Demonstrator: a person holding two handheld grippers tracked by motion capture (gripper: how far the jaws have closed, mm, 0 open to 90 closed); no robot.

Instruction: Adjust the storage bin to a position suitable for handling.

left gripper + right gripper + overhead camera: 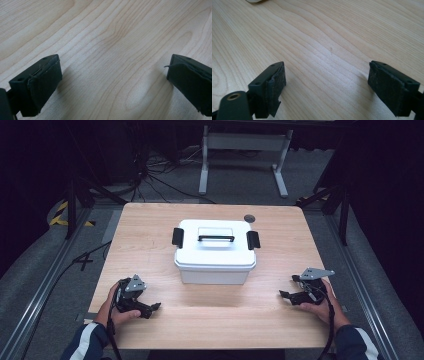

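- The white storage box (215,251) stands on the wooden table (215,320), ahead of both pairs of fingers and between them, well apart from each.
- Its lid is on, with a black handle (216,238) lying flat across the top and a black latch (177,237) at the left end and another latch (253,240) at the right end.
- The left gripper (148,308) rests low over the table, nearer the person than the box and off to its left; its jaws point inward toward the table's middle.
- In the left gripper view its fingers (41,85) stand wide apart, with bare wood grain between them.
- The right gripper (286,295) sits off the box's right front corner, jaws also pointing inward.
- Its fingers (269,91) are spread apart too, holding nothing; a pale corner of the box (254,1) shows far ahead of the left finger.
- Between the two pairs of fingertips lies plain tabletop, and nothing stands between either pair and the box.
- A small dark round grommet (249,218) sits in the table beyond the box, farthest from the fingers.
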